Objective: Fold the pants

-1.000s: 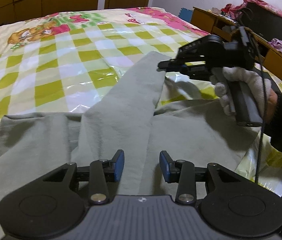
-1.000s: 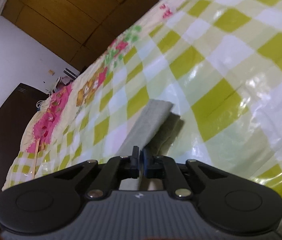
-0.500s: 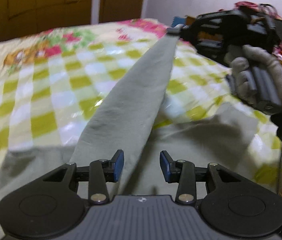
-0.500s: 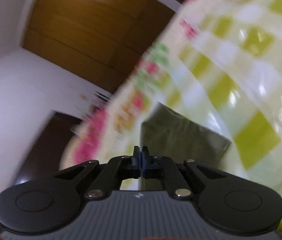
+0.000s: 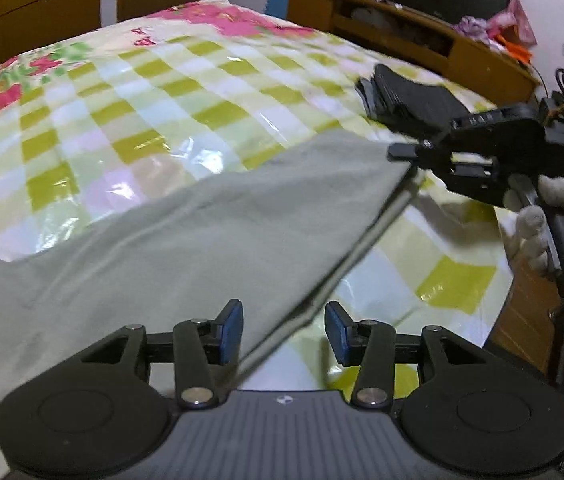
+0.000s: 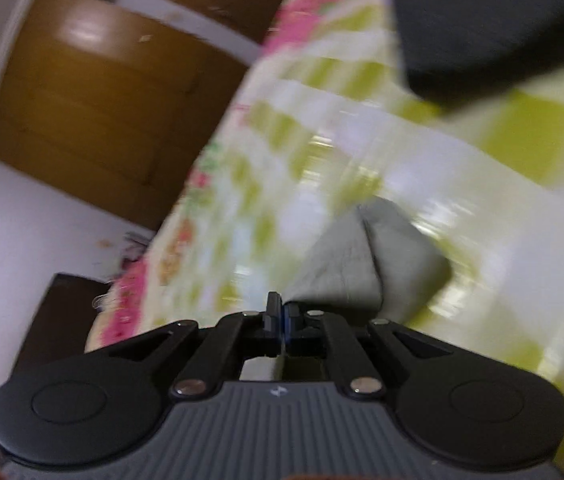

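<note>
Grey-green pants lie on the checked bed cover. One leg is pulled taut toward the right, its hem pinched in my right gripper, which a white-gloved hand holds. In the right wrist view the right gripper is shut on the bunched hem of the pants. My left gripper hovers low over the near part of that leg. Its jaws are opening, and the leg's folded edge runs between the blue pads without being pressed.
A stack of dark folded clothes sits on the bed beyond the right gripper. A wooden shelf unit with clutter stands behind it. The bed's edge drops off at the right. Brown wardrobe doors line the far wall.
The right gripper has swung the pants leg from the far middle of the bed out to the right, drawing it flat. The left gripper has shifted right along the leg and its jaws have widened.
</note>
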The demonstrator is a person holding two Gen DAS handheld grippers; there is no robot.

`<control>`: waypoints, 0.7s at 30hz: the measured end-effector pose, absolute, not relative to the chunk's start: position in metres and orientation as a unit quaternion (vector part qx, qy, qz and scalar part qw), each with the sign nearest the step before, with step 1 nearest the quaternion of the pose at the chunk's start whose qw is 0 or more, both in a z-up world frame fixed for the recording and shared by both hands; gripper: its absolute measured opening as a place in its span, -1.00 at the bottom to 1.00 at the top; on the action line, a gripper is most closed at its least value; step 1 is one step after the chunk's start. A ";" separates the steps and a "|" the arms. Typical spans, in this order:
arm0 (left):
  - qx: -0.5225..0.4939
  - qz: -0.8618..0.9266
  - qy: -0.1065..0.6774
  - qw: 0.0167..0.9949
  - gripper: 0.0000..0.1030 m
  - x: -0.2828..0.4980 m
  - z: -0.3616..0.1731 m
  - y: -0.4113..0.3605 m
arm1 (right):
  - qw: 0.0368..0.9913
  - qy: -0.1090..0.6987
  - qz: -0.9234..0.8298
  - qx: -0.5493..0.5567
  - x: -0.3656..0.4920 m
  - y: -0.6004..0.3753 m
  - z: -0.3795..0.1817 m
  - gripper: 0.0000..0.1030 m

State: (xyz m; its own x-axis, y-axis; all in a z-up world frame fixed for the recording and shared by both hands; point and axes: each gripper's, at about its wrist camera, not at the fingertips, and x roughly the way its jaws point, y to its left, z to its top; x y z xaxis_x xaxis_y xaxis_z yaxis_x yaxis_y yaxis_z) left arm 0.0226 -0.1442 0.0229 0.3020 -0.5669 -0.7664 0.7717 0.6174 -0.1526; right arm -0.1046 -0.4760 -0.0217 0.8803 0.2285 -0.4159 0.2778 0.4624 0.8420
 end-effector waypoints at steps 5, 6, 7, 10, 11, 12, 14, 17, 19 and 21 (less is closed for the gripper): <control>0.127 -0.417 0.420 0.796 0.10 0.022 0.023 -0.152 | 0.806 0.233 -0.004 0.544 -0.101 -0.482 -0.033 -0.85; 0.125 -0.417 0.419 0.796 0.10 0.023 0.023 -0.153 | 0.808 0.233 -0.003 0.542 -0.098 -0.483 -0.033 -0.85; 0.125 -0.418 0.419 0.797 0.10 0.024 0.023 -0.155 | 0.809 0.240 -0.004 0.536 -0.093 -0.484 -0.033 -0.84; 0.124 -0.422 0.416 0.796 0.10 0.025 0.024 -0.159 | 0.810 0.247 -0.013 0.532 -0.084 -0.485 -0.035 -0.84; 0.124 -0.425 0.415 0.795 0.10 0.025 0.025 -0.161 | 0.817 0.245 -0.014 0.522 -0.084 -0.485 -0.033 -0.86; 0.123 -0.427 0.413 0.795 0.10 0.024 0.026 -0.162 | 0.824 0.241 -0.014 0.513 -0.086 -0.484 -0.030 -0.91; 0.122 -0.434 0.409 0.793 0.10 0.022 0.029 -0.165 | 0.838 0.225 -0.008 0.498 -0.092 -0.482 -0.019 -0.92; 0.125 -0.440 0.407 0.791 0.10 0.021 0.027 -0.169 | 0.850 0.197 -0.017 0.487 -0.106 -0.485 -0.007 -0.93; 0.124 -0.440 0.415 0.787 0.11 0.022 0.022 -0.171 | 0.855 0.199 -0.031 0.478 -0.109 -0.487 -0.008 -0.93; 0.123 -0.437 0.422 0.785 0.11 0.022 0.016 -0.170 | 0.846 0.219 -0.041 0.484 -0.110 -0.490 -0.020 -0.93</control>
